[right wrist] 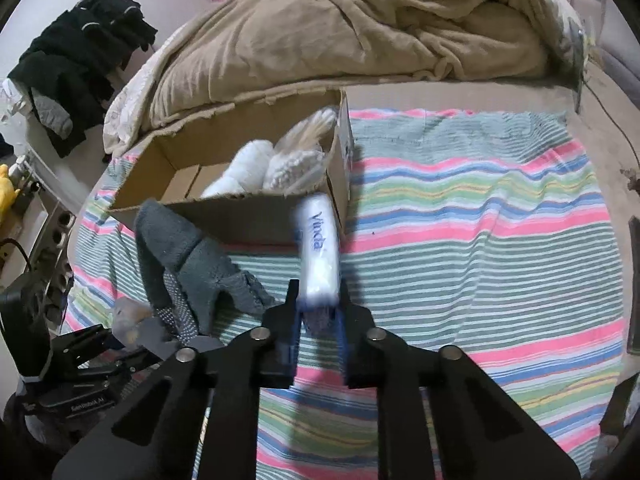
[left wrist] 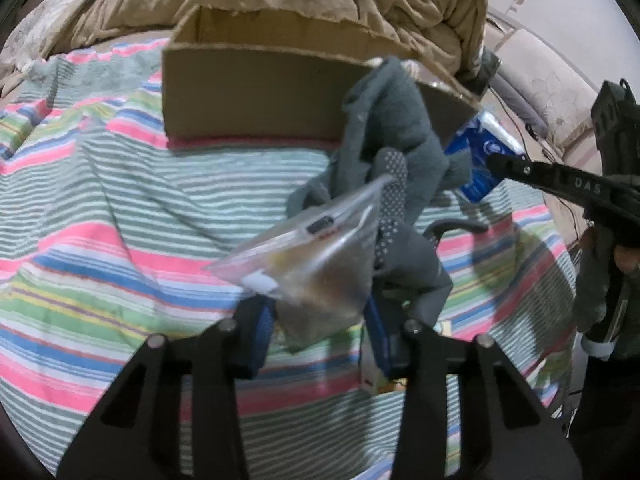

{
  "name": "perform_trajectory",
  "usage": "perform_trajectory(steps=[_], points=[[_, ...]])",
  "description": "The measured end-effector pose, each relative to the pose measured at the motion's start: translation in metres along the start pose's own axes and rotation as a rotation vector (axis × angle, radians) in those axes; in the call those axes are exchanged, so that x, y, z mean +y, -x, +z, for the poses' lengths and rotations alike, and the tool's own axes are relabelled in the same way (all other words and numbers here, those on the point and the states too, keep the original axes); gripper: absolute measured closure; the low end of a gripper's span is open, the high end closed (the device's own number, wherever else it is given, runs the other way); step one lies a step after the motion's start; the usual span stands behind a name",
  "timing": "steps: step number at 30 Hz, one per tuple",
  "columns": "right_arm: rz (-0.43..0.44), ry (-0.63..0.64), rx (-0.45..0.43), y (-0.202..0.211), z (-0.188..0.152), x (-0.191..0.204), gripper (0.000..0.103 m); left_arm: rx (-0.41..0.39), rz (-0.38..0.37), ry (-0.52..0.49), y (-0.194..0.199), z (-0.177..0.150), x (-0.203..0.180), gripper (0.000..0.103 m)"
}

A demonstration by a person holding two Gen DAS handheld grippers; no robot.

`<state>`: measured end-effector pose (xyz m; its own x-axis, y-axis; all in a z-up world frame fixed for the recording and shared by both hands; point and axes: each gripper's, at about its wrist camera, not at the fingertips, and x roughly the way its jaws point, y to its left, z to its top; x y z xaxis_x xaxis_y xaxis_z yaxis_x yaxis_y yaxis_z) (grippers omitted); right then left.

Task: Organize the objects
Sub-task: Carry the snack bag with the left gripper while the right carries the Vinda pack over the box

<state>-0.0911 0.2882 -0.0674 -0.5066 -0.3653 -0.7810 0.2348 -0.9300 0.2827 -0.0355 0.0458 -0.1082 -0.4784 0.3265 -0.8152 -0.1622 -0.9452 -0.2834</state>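
Through my left wrist camera, my left tongs [left wrist: 316,320] are closed down on a bundle: a clear zip bag [left wrist: 308,256] with something brownish inside and a grey dotted sock [left wrist: 384,152] that rises toward twelve o'clock; I cannot tell whether the fingers [left wrist: 260,328] pinch both or whether the sock merely hangs on the bag; the cardboard box [left wrist: 256,92] lies ahead at eleven to twelve o'clock on the striped sheet [left wrist: 100,200], its near wall partly hidden behind the sock; at three o'clock my right tongs carry the blue-and-white tissue pack [left wrist: 486,152] just beside the box's corner. Through my right wrist camera, my right tongs [right wrist: 318,320] are nearly closed on the tissue pack [right wrist: 320,248], gripped by its lower end so it stands up toward twelve o'clock, its top level with the box's near wall; the box [right wrist: 240,216] already holds white bundles [right wrist: 272,164] at its right end and shows bare floor toward ten o'clock; the sock [right wrist: 184,256] and my left tongs [right wrist: 132,332] sit at eight to nine o'clock. I judge the risks thus: the sock may slip loose short of the box, being perhaps only draped; the pack, held by one end, may pivot or catch the wall; both tongs converging on one corner may knock together.
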Motion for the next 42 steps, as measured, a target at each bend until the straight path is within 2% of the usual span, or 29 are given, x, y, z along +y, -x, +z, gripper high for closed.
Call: perform_trajectory(steps=[7, 18, 28, 42], points=[[0.005, 0.016, -0.044, 0.013, 0.006, 0.002, 0.091, -0.058, 0.003, 0.0, 0.034, 0.005, 0.008, 0.061], [0.035, 0.041, -0.123, 0.05, 0.014, 0.014, 0.091, -0.155, 0.05, 0.016, 0.082, 0.02, 0.032, 0.061], [0.088, 0.09, -0.162, 0.062, 0.033, 0.041, 0.091, -0.208, 0.092, -0.019, 0.092, 0.05, 0.039, 0.061], [0.117, 0.171, -0.171, 0.044, 0.065, 0.087, 0.091, -0.247, 0.057, -0.031, 0.088, 0.103, 0.055, 0.061]])
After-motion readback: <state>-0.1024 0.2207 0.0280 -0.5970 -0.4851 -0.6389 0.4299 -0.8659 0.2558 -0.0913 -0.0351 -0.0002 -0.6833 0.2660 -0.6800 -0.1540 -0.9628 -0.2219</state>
